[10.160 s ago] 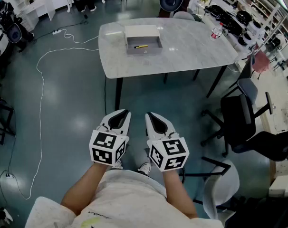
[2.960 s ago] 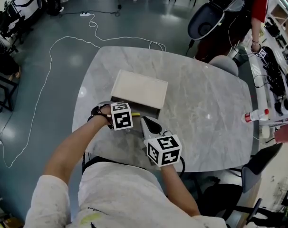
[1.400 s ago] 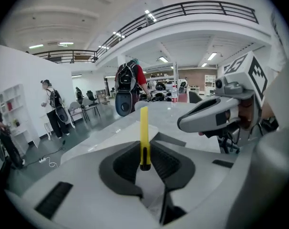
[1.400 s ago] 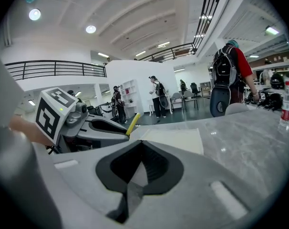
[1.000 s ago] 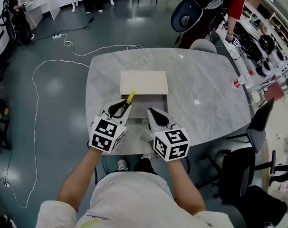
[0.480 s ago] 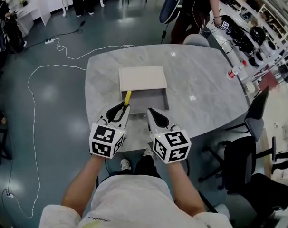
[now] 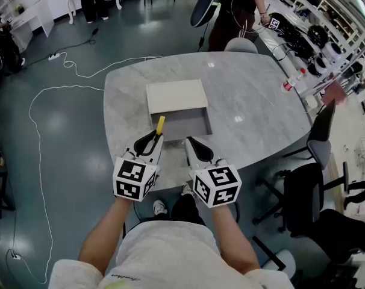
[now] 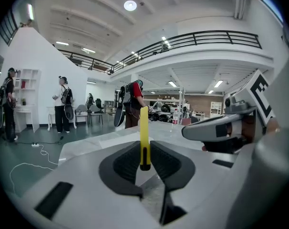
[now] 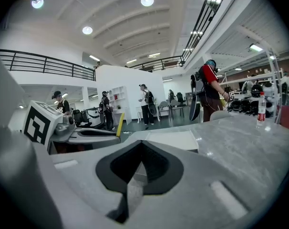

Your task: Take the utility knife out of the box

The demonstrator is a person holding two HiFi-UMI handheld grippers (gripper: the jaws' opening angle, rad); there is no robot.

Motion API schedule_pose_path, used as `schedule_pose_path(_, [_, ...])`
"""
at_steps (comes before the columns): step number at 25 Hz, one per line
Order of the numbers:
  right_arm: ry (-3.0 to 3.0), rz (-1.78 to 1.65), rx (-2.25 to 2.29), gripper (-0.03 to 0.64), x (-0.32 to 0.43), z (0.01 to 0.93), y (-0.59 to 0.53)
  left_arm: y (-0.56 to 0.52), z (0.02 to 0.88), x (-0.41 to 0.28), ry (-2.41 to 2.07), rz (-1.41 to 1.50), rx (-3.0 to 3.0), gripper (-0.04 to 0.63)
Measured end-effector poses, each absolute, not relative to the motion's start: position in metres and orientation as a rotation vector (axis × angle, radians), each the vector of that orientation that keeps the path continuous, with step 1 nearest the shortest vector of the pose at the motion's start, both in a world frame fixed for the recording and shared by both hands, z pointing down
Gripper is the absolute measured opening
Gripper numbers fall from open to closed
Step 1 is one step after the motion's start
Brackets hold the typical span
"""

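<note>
Left tool (image 8: 144, 149): jaws closed on the utility knife (image 8: 144, 132), with the pads gripping its lower end. The yellow body stands straight up out of the jaws, and most of its length is free above the grip.

Right tool (image 9: 140, 147): jaws drawn together with nothing between them. It is held level beside the left tool and touches nothing.

Position: in the head view both tools hang over the near edge of the counter (image 7: 255, 101), on the person's side of the box (image 7: 188, 124). The knife is clear of the box and its free end points toward the near left corner. The box tray is open and looks empty, with its pale lid (image 7: 176, 96) lying flat just behind it.

Judgement: the removal looks essentially done. What remains is setting the knife down or carrying it off.

Handling estimate:
- The knife looks light, slim and stiff, with a smooth plastic shell that is likely a little slippery.
- The end grip leaves a long lever, so the knife could pivot in the pads if it is swung or bumped.
- A hold nearer mid-body, across the flat faces, would be steadier.
- I cannot tell whether the blade is extended, so treat the free end as sharp.
</note>
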State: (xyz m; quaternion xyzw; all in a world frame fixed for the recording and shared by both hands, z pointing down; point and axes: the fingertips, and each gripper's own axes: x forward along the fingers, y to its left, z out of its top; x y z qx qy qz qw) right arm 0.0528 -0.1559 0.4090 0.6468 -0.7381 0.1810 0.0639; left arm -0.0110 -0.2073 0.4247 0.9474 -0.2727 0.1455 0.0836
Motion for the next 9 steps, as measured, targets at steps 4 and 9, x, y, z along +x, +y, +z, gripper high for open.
schedule_pose_path(4, [-2.216, 0.543, 1.963, 0.005, 0.0543, 0.4099, -0.157, -0.2098, 0.4255, -0.0086, -0.801, 0.432, 2.832, 0.061])
schedule_pose_path(9, [-2.208, 0.548, 1.972, 0.005, 0.0579, 0.4114, -0.1571, -0.2089, 0.4275, -0.0034, -0.784, 0.437, 2.834, 0.061])
